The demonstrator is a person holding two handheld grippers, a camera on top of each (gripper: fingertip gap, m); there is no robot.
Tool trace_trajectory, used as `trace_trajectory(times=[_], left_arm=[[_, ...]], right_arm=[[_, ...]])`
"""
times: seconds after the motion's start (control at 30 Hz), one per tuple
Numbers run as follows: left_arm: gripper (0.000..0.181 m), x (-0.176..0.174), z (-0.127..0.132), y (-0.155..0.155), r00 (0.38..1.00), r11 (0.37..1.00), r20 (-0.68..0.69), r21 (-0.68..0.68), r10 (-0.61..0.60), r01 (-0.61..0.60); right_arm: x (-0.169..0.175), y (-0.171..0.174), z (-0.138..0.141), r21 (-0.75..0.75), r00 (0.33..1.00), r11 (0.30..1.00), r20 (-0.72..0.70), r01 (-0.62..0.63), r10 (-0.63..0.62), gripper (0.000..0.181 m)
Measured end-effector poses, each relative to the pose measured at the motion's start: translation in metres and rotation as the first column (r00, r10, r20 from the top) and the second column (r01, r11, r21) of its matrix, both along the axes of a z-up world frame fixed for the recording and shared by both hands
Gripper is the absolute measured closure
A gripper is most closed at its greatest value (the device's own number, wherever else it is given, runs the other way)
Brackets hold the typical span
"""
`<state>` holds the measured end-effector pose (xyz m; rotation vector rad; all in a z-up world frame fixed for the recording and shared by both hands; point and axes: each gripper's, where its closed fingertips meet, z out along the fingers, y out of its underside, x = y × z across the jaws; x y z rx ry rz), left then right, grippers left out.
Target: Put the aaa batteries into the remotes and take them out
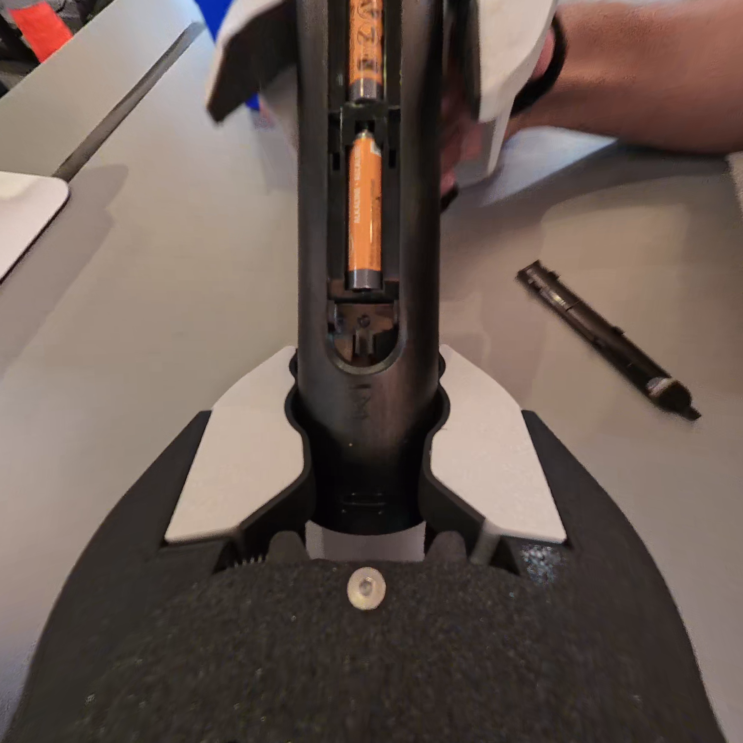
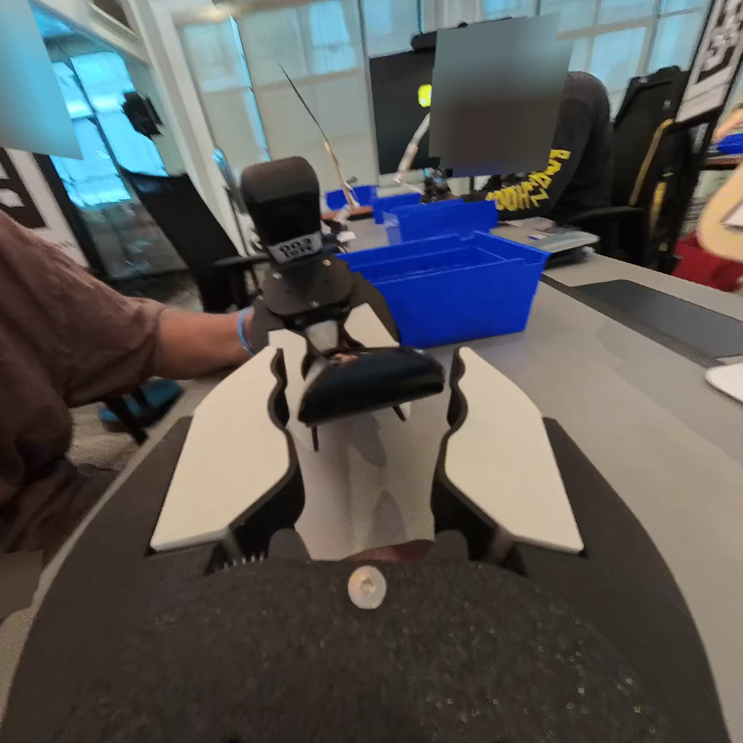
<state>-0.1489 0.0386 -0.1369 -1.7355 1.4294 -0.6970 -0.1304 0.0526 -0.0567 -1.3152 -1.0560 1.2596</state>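
Observation:
My left gripper (image 1: 368,362) is shut on a black remote (image 1: 313,201) and holds it lengthwise above the grey table (image 1: 161,301). Its battery bay faces up, uncovered, with two orange AAA batteries in line, one near (image 1: 364,213) and one far (image 1: 365,44). The black battery cover (image 1: 603,337) lies on the table to the right. My right gripper (image 2: 366,358) is open, its white fingers (image 2: 237,442) either side of the remote's far end (image 2: 370,386), with gaps on both sides. The same fingers (image 1: 506,80) show at the top of the left wrist view.
A blue bin (image 2: 442,297) stands on the table behind the remote, with more blue bins farther back. A white flat object (image 1: 24,213) lies at the table's left. A person's forearm (image 1: 643,80) rests at the right. A person sits at the far desk. Across from one pair of fingers to the other is roughly 8 cm. Both grippers' tips are roughly 35 cm from the white flat object (image 1: 24,213).

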Motion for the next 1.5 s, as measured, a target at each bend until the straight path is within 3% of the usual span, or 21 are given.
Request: trace_trajectory(times=[0.07,0.17,0.27,0.33,0.43,0.5,0.63,0.73,0.87,1.0,1.13,1.27,1.4,1.5], left_arm=[[0.120,-0.010,-0.005,0.005,0.997,0.999,-0.071,0.039,0.024,-0.022],[0.120,-0.013,-0.020,0.003,0.983,0.998,-0.184,0.068,0.012,0.000],[0.120,-0.009,-0.031,-0.002,0.965,0.995,-0.263,0.097,0.003,0.023],[0.120,-0.005,-0.030,-0.008,0.961,0.993,-0.276,0.105,-0.022,0.053],[0.121,-0.003,-0.027,-0.016,0.953,0.988,-0.300,0.124,-0.049,0.090],[0.121,-0.001,-0.024,-0.021,0.948,0.985,-0.312,0.137,-0.059,0.107],[0.120,0.001,-0.021,-0.020,0.953,0.979,-0.299,0.177,-0.048,0.105],[0.118,0.006,-0.004,-0.020,0.982,0.977,-0.178,0.192,-0.058,0.092],[0.111,0.002,0.037,-0.015,0.994,0.994,0.103,0.100,-0.046,0.035],[0.102,-0.008,0.080,-0.013,0.917,0.999,0.395,0.015,-0.045,0.043],[0.104,-0.004,0.103,-0.025,0.802,0.989,0.590,-0.042,-0.090,0.143],[0.099,0.015,0.095,-0.035,0.801,0.979,0.584,-0.051,-0.132,0.199],[0.099,0.024,0.087,-0.038,0.822,0.978,0.551,-0.047,-0.146,0.205],[0.118,0.022,0.080,-0.035,0.840,0.980,0.523,-0.041,-0.146,0.196]], right_arm=[[0.007,0.005,0.002,0.063,0.992,0.997,0.115,0.051,-0.058,0.099],[0.022,0.002,0.003,0.209,0.922,0.975,0.358,0.071,-0.144,0.094],[0.033,-0.012,-0.025,0.271,0.759,0.962,0.632,-0.031,-0.154,0.095],[0.035,-0.022,-0.049,0.228,0.654,0.970,0.747,-0.085,-0.119,0.092],[0.035,-0.029,-0.076,0.166,0.571,0.980,0.817,-0.108,-0.075,0.093],[0.039,-0.037,-0.089,0.118,0.505,0.981,0.862,-0.151,-0.026,0.117],[0.042,-0.037,-0.092,0.145,0.467,0.978,0.882,-0.147,-0.061,0.120],[0.045,-0.036,-0.087,0.184,0.498,0.975,0.862,-0.125,-0.099,0.120],[0.055,-0.033,-0.080,0.199,0.555,0.979,0.820,-0.049,-0.139,0.120],[0.050,-0.034,-0.059,0.139,0.712,0.990,0.694,0.013,-0.107,0.120],[0.031,-0.036,-0.038,0.032,0.871,0.999,0.492,0.004,-0.019,0.120],[-0.002,-0.047,-0.044,-0.071,0.933,0.993,0.341,-0.091,0.110,0.120],[-0.028,-0.060,-0.055,-0.110,0.937,0.978,0.284,-0.177,0.202,0.120],[-0.026,-0.056,-0.055,-0.105,0.935,0.978,0.290,-0.182,0.205,0.120]])
